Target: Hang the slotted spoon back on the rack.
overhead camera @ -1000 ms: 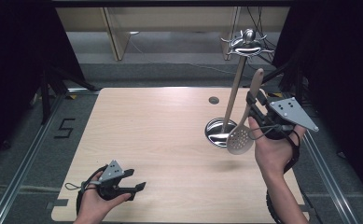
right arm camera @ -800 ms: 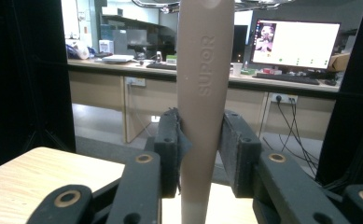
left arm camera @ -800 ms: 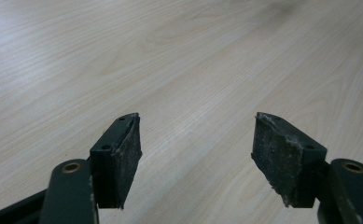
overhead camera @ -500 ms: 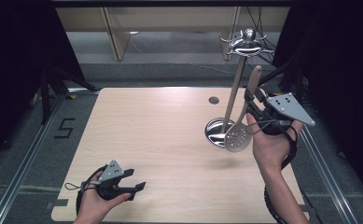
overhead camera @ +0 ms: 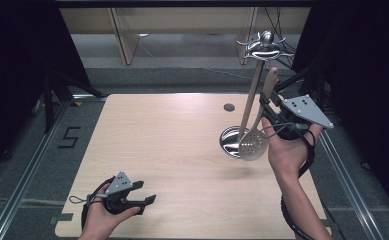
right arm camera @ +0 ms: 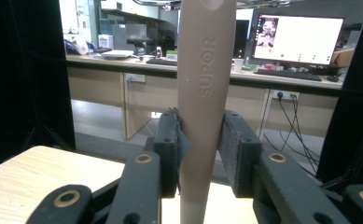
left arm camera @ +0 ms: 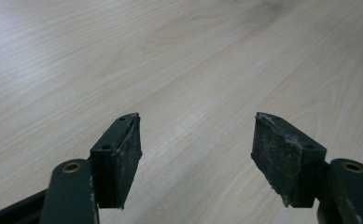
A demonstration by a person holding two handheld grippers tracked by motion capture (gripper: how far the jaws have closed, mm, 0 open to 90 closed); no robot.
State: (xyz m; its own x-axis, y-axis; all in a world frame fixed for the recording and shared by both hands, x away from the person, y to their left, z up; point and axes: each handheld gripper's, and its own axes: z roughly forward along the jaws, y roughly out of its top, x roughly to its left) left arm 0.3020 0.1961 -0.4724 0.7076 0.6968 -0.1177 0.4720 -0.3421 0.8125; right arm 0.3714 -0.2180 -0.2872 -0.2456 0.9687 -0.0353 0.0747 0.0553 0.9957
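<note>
Skimmer held upright beside the utensil stand

From the high view we see the right gripper (overhead camera: pixel 271 111) at the far right of the wooden table (overhead camera: pixel 157 145), lifted off the surface in the person's right hand (overhead camera: pixel 288 150). Its jaws are clamped on the beige handle of a slotted skimmer (overhead camera: pixel 256 134), which stands almost upright with its perforated bowl hanging low, just over the round metal base of the utensil stand (overhead camera: pixel 260 75). The skimmer handle runs up close beside the stand's pole, and its top sits just below the stand's hooked metal crown. We cannot tell whether handle and pole touch. At the near left corner of the table our left gripper (overhead camera: pixel 142 193) lies low in the left hand (overhead camera: pixel 102 220), well apart from the stand

From the left gripper view we see the left gripper's (left arm camera: pixel 195 147) two black pads spread wide, with bare table (left arm camera: pixel 193 60) between them

From the right gripper view we see the right gripper (right arm camera: pixel 202 154) pressing its pads against both sides of the skimmer (right arm camera: pixel 205 93) handle, which rises straight up through the middle. A corner of the table (right arm camera: pixel 25 182) shows at lower left, and a lit monitor (right arm camera: pixel 300 39) stands on a desk in the background
</note>
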